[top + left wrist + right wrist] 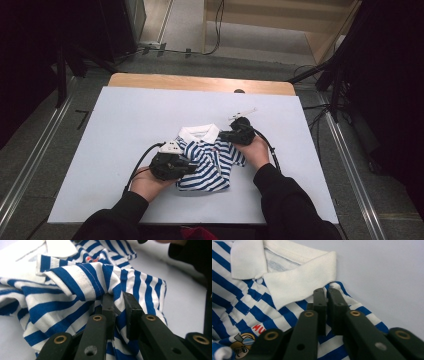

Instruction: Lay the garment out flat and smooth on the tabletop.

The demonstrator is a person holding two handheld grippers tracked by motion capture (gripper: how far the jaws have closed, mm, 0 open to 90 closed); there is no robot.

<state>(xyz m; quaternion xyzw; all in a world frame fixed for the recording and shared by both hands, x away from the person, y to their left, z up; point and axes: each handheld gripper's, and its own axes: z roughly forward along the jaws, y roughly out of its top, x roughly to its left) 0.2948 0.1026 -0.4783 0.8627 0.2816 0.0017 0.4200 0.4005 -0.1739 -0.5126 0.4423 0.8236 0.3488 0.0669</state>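
The shirt (207,162) under my hands is soft knitted cloth, matt, in blue and white stripes, and it creases into loose folds where my left gripper (119,307) pinches it. Its white collar (287,275) is a thicker, ribbed weave, slightly fuzzy at the edge, and the small buttons (248,298) beside it look like smooth plastic. A printed badge (242,342) on the chest sits flat and a little shinier than the cloth. My right gripper (326,302) has hard black plastic jaws, matt and faintly scuffed, with brass-coloured metal rivets (309,314) that glint. The table (125,125) has a smooth, matt, pale sheet on it, and bare wood (200,82) shows along its far edge.
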